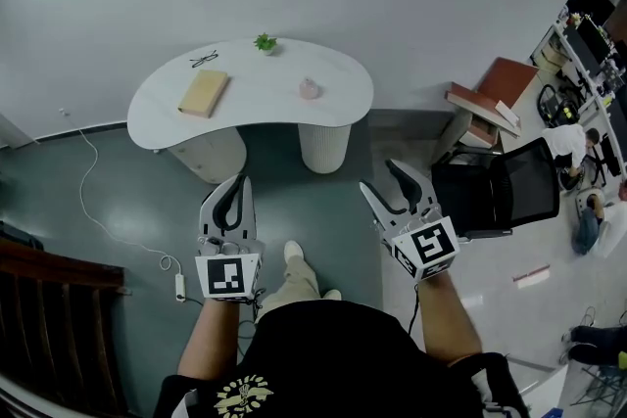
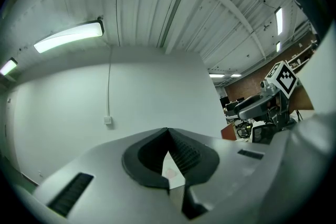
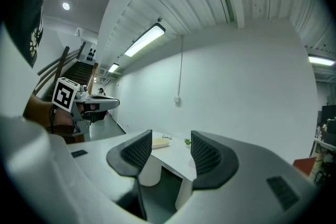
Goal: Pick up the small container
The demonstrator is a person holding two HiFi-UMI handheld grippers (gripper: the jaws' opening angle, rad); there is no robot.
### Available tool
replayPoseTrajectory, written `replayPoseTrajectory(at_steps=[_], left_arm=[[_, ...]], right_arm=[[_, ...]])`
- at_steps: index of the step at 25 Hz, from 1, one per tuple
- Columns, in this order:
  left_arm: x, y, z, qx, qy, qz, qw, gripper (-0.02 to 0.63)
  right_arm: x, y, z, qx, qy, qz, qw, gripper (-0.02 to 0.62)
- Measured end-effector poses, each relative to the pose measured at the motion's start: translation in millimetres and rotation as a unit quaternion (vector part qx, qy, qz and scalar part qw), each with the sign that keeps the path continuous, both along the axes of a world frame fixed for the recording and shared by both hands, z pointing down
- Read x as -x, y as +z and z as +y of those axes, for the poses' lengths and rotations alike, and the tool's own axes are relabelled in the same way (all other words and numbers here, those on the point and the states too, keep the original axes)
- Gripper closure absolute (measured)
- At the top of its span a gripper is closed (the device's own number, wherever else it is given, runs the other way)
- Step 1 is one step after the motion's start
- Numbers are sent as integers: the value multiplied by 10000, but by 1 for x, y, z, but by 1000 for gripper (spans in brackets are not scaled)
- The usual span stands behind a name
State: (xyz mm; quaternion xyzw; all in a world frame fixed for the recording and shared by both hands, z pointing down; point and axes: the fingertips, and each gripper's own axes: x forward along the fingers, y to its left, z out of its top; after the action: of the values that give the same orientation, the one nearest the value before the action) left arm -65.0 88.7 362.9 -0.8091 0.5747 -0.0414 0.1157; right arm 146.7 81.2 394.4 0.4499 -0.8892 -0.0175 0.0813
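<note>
The small pink container (image 1: 309, 89) stands on the right half of a white kidney-shaped table (image 1: 255, 108), far ahead of both grippers. My left gripper (image 1: 238, 184) is held low over the grey floor, its jaws pressed together at the tips with nothing between them. In the left gripper view this gripper (image 2: 168, 134) leaves only a thin slit, with a pale pinkish spot showing through it. My right gripper (image 1: 382, 179) stands open and empty. In the right gripper view the table (image 3: 176, 157) lies between the open jaws of that gripper (image 3: 169, 145); the container is hidden there.
On the table lie a tan book (image 1: 204, 93), glasses (image 1: 204, 60) and a small plant (image 1: 265, 42). A black office chair (image 1: 505, 191) and brown boxes (image 1: 490, 98) stand right. A power strip (image 1: 180, 287) with cable lies left, beside a dark stair rail (image 1: 49, 303).
</note>
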Motion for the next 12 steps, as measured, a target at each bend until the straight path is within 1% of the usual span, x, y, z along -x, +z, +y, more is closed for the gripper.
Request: replayPoseTrajectory(at_steps=[6,8,10,12], left_arm=[[7,10,-35,180,37,11,9998,601],[6,7,-46,120,67,51,9999,601],[9,7,-60,99,70,18,9999,601],[16,13,-75,201,30,-43,9998,601]], right_arm=[[11,2,-35,40,-46,44,10000,374],[13,1,-47,40,-55,38,10000,374],[18,0,-62,29,-91,45,9999,374],[22,1,-77,31,-141,69,9999,374]])
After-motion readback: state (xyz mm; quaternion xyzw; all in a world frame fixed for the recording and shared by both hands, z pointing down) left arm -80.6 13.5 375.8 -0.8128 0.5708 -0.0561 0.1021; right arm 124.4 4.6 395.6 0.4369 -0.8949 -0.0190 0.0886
